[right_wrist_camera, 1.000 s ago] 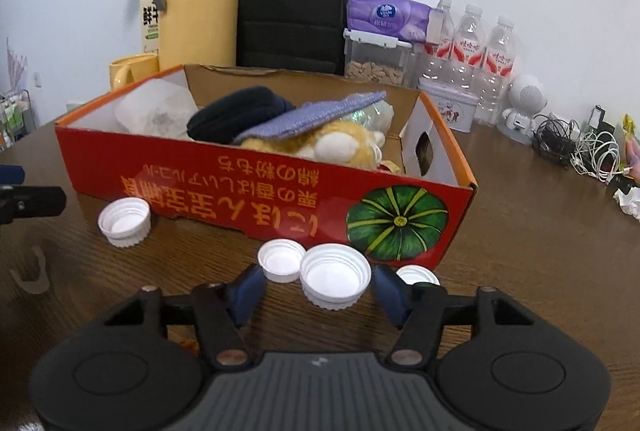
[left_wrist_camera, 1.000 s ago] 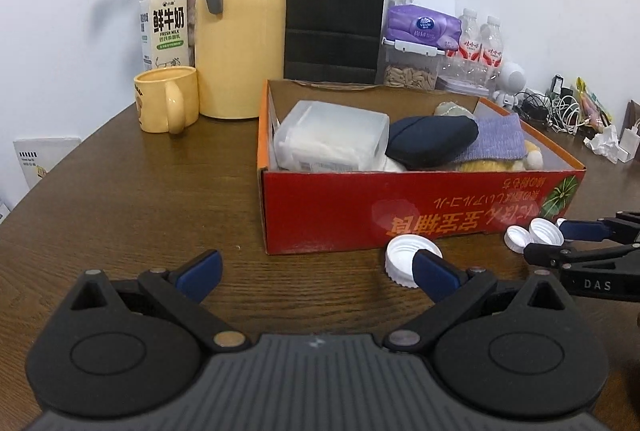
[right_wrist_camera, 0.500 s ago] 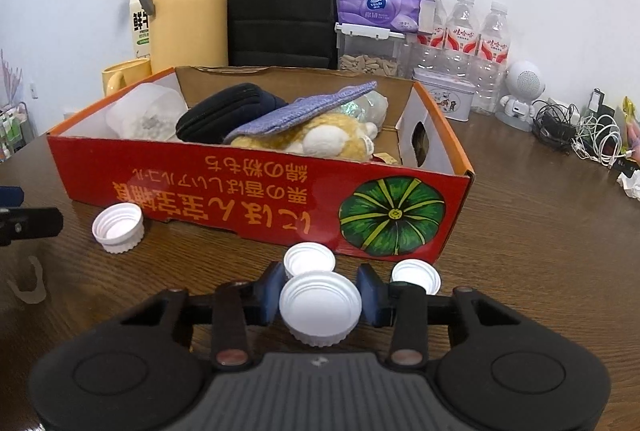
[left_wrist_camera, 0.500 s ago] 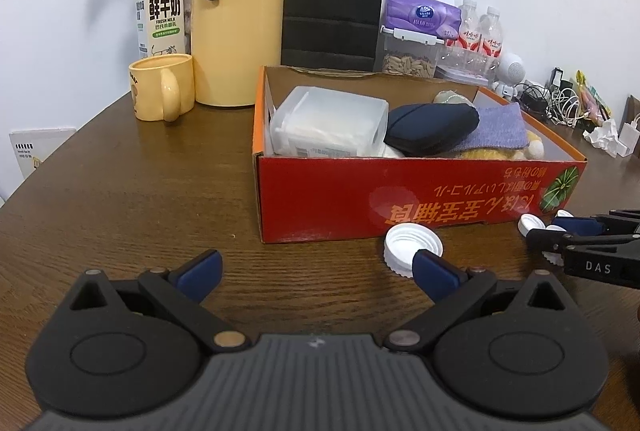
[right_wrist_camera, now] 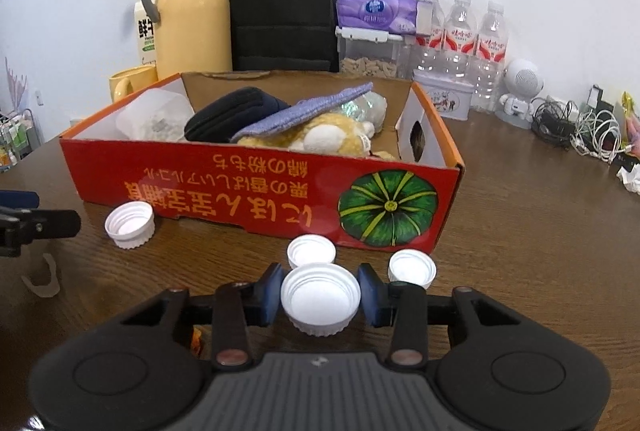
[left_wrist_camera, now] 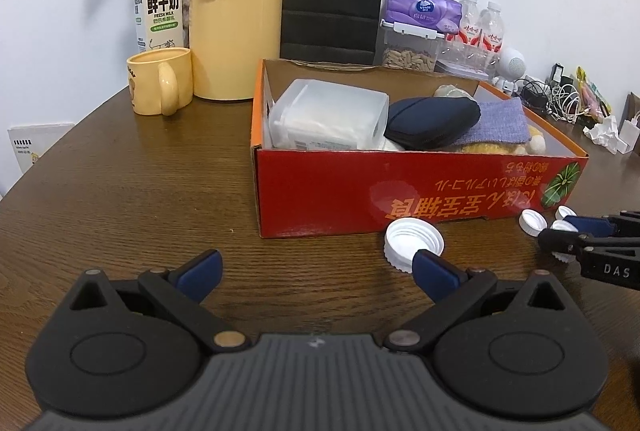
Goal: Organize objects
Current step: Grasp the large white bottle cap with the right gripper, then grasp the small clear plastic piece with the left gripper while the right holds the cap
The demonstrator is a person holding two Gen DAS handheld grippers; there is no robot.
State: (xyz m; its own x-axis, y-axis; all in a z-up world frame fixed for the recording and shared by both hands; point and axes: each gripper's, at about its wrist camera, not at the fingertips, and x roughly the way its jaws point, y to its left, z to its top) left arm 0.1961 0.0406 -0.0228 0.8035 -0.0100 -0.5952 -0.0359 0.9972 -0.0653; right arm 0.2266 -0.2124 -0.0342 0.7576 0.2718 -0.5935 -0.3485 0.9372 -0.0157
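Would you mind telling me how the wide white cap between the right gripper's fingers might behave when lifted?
The wide white cap looks like thin plastic, so probably light and stiff. Its ribbed rim should resist slipping. Gripped across its width, it might tilt.

We see bare desk (left_wrist_camera: 120,199) left of red box (left_wrist_camera: 400,187): open passage. Loose caps (right_wrist_camera: 312,251) crowd box front. Thermos (left_wrist_camera: 236,15), mug (left_wrist_camera: 160,81) block far-left corner.

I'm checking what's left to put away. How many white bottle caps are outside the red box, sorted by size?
Large caps: 2, one in the right gripper at, one loose at.
Small caps: 2, at and.
Total: 4, all in front of the red box.
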